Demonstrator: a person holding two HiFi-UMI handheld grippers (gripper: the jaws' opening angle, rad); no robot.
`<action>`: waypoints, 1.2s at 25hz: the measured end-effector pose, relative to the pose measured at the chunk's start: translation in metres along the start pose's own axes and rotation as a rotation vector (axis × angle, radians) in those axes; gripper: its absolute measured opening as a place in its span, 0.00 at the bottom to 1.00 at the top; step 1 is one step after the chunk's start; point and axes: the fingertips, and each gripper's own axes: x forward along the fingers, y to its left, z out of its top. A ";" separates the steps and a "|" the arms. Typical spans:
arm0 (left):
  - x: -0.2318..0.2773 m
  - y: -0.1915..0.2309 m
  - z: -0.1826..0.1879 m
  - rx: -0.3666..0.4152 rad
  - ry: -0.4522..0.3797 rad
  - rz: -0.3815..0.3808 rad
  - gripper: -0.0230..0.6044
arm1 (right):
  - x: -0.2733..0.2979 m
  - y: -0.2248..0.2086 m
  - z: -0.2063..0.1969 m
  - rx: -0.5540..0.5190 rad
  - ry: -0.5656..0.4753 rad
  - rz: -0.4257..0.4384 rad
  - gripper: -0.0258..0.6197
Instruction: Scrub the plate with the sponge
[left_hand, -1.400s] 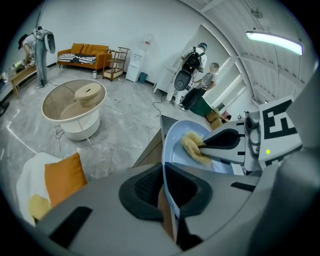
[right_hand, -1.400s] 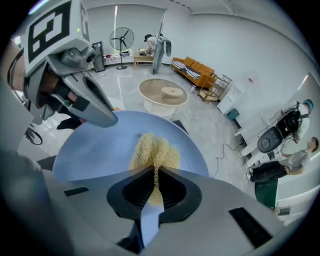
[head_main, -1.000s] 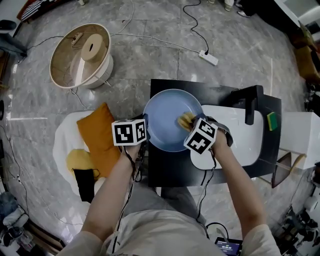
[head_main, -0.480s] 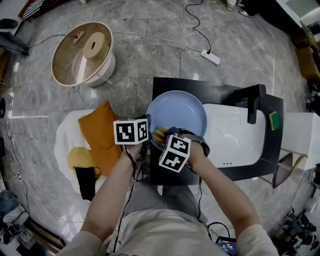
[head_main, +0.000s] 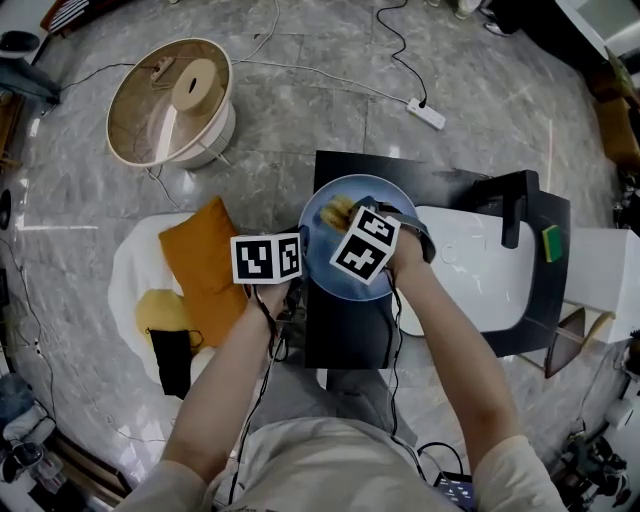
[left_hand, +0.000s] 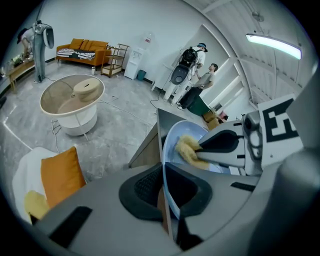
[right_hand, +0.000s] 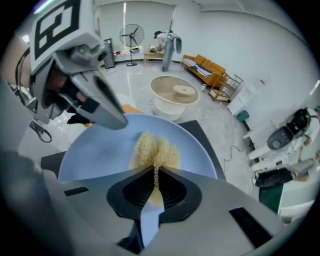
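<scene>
A light-blue plate (head_main: 338, 280) is held tilted over the black counter. My left gripper (head_main: 303, 246) is shut on its left rim. In the left gripper view the plate (left_hand: 172, 147) runs edge-on between the pads of my left gripper (left_hand: 165, 200). My right gripper (head_main: 347, 217) is shut on a yellow mesh sponge (head_main: 338, 209), which is pressed against the far part of the plate's face. In the right gripper view the sponge (right_hand: 155, 149) bulges out ahead of my right gripper (right_hand: 155, 182) onto the plate (right_hand: 95, 150).
A white sink (head_main: 480, 275) with a black faucet (head_main: 510, 212) sits in the black counter (head_main: 345, 340) to the right. A green sponge (head_main: 543, 243) lies by the sink's far corner. An orange cushion (head_main: 205, 265) and a round basket stand (head_main: 170, 105) are on the floor to the left.
My right gripper carried the sponge from the plate's right side to its near left, then up to its far part. The left gripper kept its hold on the rim.
</scene>
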 end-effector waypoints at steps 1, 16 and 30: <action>0.000 0.000 0.001 0.002 -0.004 0.004 0.08 | -0.002 -0.014 -0.007 0.045 -0.004 -0.024 0.11; -0.002 0.004 0.008 0.016 -0.038 0.052 0.08 | -0.043 0.061 -0.098 0.060 0.105 0.088 0.11; -0.002 0.010 0.011 -0.011 -0.050 0.042 0.08 | -0.009 0.071 -0.005 -0.118 -0.032 0.059 0.11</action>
